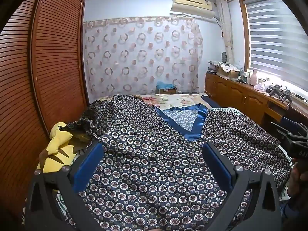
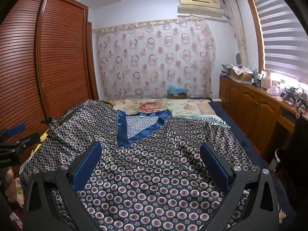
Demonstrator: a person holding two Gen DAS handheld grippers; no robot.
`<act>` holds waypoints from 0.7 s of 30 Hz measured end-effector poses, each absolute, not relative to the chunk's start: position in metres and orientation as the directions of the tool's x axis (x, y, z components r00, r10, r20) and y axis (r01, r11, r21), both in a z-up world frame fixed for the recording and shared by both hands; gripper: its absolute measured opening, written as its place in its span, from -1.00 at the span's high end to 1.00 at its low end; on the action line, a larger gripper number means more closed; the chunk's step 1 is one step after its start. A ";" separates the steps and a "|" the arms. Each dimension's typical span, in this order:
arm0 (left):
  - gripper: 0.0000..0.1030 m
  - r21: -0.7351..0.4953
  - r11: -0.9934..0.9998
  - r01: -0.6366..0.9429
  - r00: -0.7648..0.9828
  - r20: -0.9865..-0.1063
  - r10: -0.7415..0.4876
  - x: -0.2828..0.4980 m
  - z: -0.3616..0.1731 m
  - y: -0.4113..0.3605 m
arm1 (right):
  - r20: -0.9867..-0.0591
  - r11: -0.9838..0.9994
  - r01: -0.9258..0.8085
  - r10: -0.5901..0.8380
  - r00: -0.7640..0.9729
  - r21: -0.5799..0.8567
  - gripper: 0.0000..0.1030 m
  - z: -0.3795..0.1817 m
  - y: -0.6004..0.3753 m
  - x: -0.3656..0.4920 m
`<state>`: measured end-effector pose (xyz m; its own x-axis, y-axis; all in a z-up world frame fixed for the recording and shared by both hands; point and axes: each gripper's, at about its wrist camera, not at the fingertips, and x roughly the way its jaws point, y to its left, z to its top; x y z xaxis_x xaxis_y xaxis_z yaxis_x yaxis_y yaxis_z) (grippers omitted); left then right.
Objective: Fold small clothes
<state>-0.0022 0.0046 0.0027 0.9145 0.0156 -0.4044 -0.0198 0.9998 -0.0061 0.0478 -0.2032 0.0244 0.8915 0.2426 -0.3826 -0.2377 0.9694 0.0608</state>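
Bedroom with pale walls and a louvred wooden wardrobe (image 1: 48,57) on the left. A ring-patterned curtain (image 1: 142,57) hangs ahead under an air conditioner (image 1: 192,4). Daylight glows through window blinds (image 1: 277,38) above a cluttered wooden cabinet (image 1: 236,94).

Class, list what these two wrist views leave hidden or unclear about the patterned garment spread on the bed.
- Bottom hem of the garment: cut off by the lower frame edge and the left gripper in the left wrist view.
- Left sleeve end: bunched up, shape unclear in the right wrist view.
- Neck label: too small to read.
- Yellow toy: partly covered by the garment.
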 end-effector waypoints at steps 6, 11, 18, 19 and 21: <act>-1.00 -0.004 1.000 -0.024 0.914 -0.405 0.020 -0.002 0.003 0.004 | -0.382 0.970 -0.237 0.242 0.892 0.061 -1.00 0.024 -0.202 0.048; -1.00 -0.004 1.000 -0.028 0.914 -0.405 0.024 -0.003 0.005 0.004 | -0.381 0.969 -0.238 0.243 0.892 0.060 -1.00 0.026 -0.203 0.048; -1.00 -0.005 1.000 -0.027 0.914 -0.404 0.023 -0.002 0.005 0.006 | -0.381 0.969 -0.239 0.243 0.892 0.060 -1.00 0.027 -0.203 0.047; -1.00 -0.004 1.000 -0.027 0.914 -0.404 0.023 -0.002 0.005 0.006 | -0.381 0.969 -0.238 0.243 0.892 0.060 -1.00 0.027 -0.203 0.047; -1.00 -0.005 1.000 -0.026 0.914 -0.404 0.022 -0.002 0.005 0.006 | -0.381 0.969 -0.238 0.243 0.892 0.061 -1.00 0.027 -0.203 0.047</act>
<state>-0.0021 0.0060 0.0046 0.9143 0.0221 -0.4044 -0.0264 0.9996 -0.0051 0.0473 -0.2028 0.0268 0.8920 0.2434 -0.3809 -0.2384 0.9693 0.0609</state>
